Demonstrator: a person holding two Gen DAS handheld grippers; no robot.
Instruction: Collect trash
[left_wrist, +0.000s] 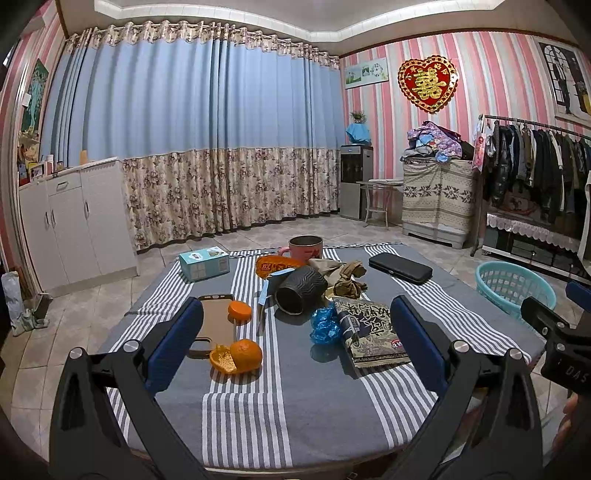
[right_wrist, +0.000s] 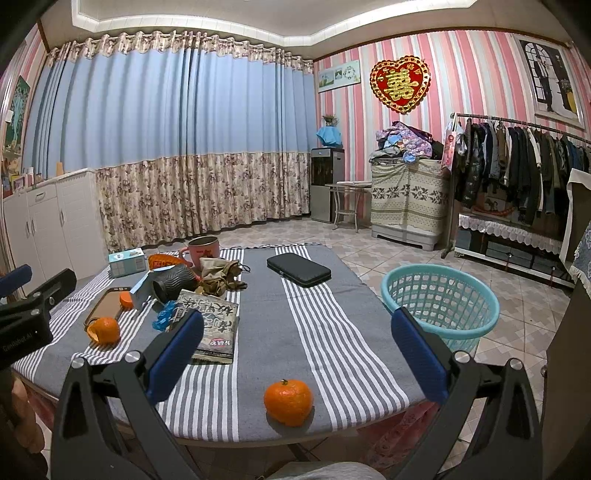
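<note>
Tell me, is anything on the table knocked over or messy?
Yes. The black cup lies tipped on its side mid-table. Beside the half-peeled orange, loose peel sits on the cloth, and a crumpled blue wrapper lies near the magazine.

Torn orange peel (left_wrist: 222, 360) beside phone case (left_wrist: 214, 325)

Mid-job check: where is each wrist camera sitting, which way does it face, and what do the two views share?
Left wrist: behind the open left claw, above the table's near edge, facing the clutter: peeled orange, blue wrapper; right claw intrudes at the right edge.
Right wrist: behind the open right claw, further right, facing a whole orange and the basket.
Shared: striped tablecloth, black case, basket.
</note>
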